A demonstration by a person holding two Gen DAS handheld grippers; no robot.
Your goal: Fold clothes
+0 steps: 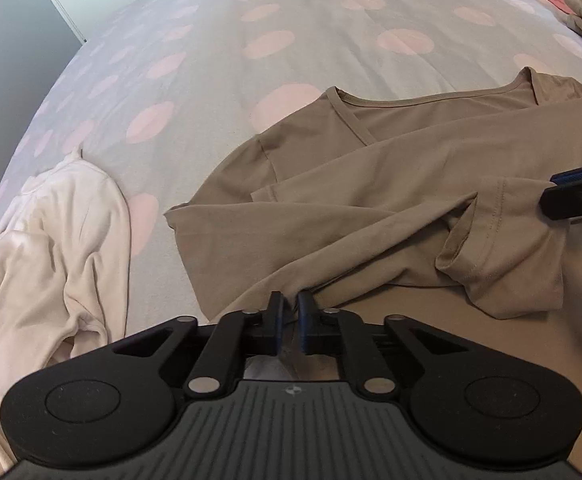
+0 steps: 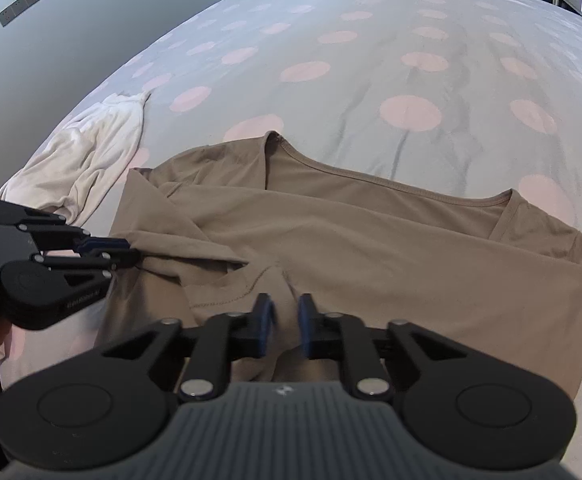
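My left gripper [image 1: 290,312] and right gripper [image 2: 285,314]: black linkages, blue pads, silver rivets, ribbed grey bodies.

We see our left gripper [image 1: 290,306] low in the view, its jaws drawn together on the near edge of the brown top [image 1: 371,200]. The top lies flat on the dotted sheet [image 1: 291,20], sleeves folded across its body, neckline away from us. Our right gripper [image 1: 547,192] enters from the right, at a sleeve cuff. A white garment [image 1: 51,240] lies crumpled to the left.
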